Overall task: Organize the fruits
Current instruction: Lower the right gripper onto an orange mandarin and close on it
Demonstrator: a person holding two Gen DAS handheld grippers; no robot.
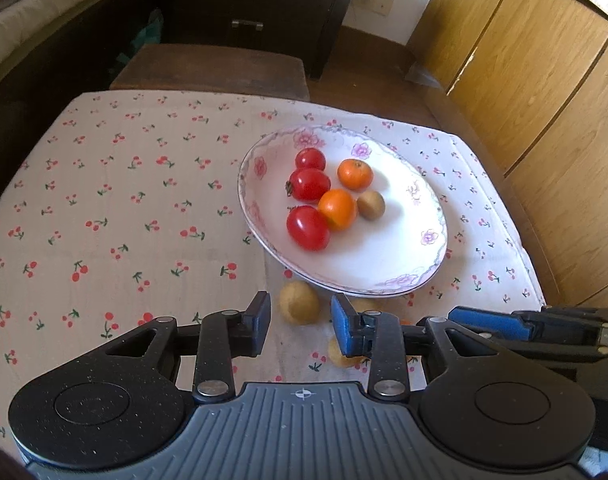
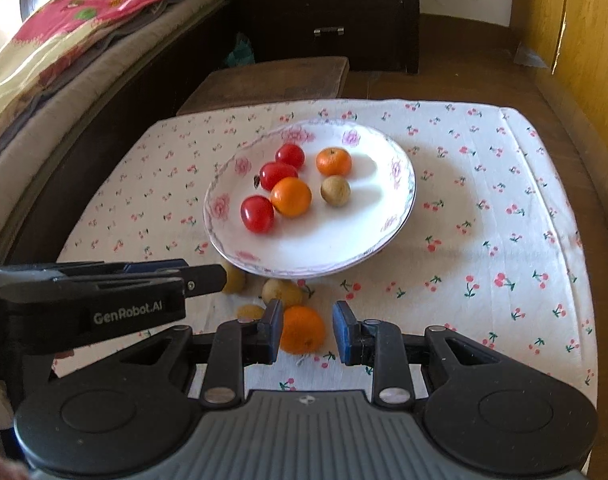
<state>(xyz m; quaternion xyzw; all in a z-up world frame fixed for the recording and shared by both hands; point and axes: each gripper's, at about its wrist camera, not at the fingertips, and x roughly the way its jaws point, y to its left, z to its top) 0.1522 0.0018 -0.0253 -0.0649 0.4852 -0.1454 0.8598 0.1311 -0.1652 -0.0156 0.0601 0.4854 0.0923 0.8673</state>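
Note:
A flowered white plate (image 1: 404, 256) (image 2: 324, 248) holds three red tomatoes (image 1: 308, 227), two oranges (image 1: 338, 209) and one tan round fruit (image 1: 371, 205). On the cherry-print cloth in front of it lie more tan fruits (image 1: 299, 303) (image 2: 281, 292) and a loose orange (image 2: 301, 330). My left gripper (image 1: 301, 326) is open; the nearest tan fruit sits just past its fingertips, untouched. My right gripper (image 2: 308, 332) has its jaws drawn close. The loose orange shows in their gap, resting on the cloth, with a sliver of cloth between it and the right pad (image 2: 342, 336).
The two grippers hang side by side at the table's near edge, the left gripper (image 2: 219, 276) close beside the right. A wooden stool (image 2: 271, 80) and a dark drawer unit (image 2: 324, 8) stand beyond the table. A bed (image 2: 63, 60) is left, wooden cabinets (image 1: 544, 80) right.

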